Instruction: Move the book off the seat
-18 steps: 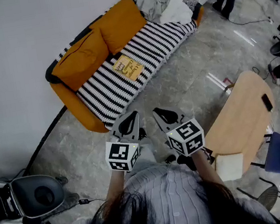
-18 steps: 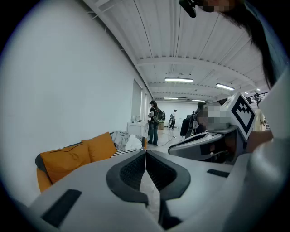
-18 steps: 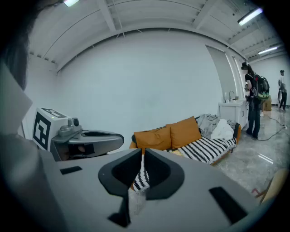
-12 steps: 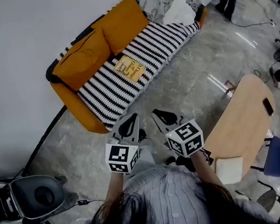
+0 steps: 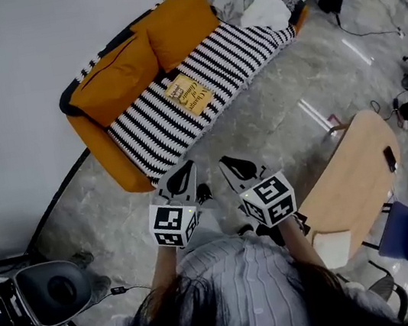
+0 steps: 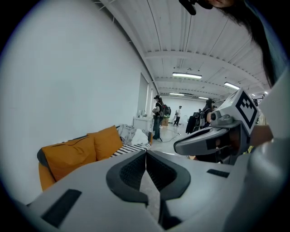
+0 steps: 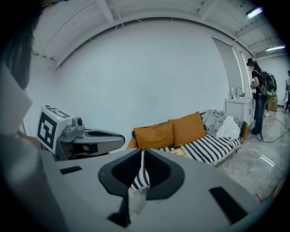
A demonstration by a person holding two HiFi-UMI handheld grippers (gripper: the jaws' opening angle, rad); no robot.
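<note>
Closest in, the left gripper [image 5: 184,172] and the right gripper [image 5: 229,167] are held side by side in front of the person's chest, tilted a little downward. Both are clenched tight with nothing in them; each gripper view shows its 2 jaws meeting at the tips. That is the 1st risk: if they reach the seat still closed, they will only shove the target along instead of taking it.

Beyond them lies a stretch of bare grey floor [image 5: 262,137], so the reach is not yet begun and the person is well apart from the sofa [image 5: 101,152]. To the right, the wooden table [image 5: 353,172] stands near the right elbow, and a wide swing could knock it.

Further on, the striped cover [image 5: 149,133] drapes the seat. The book [image 5: 187,96] lies flat on it, yellow face up, roughly mid-seat and just in front of the 2 orange cushions [image 5: 116,78]. Flat on soft cloth, its edge probably offers little purchase. A jaw pushed under it may snag the cover and drag that up too. A pinch on the top leaf alone would likely let the pages fan open and the book slide back.
</note>
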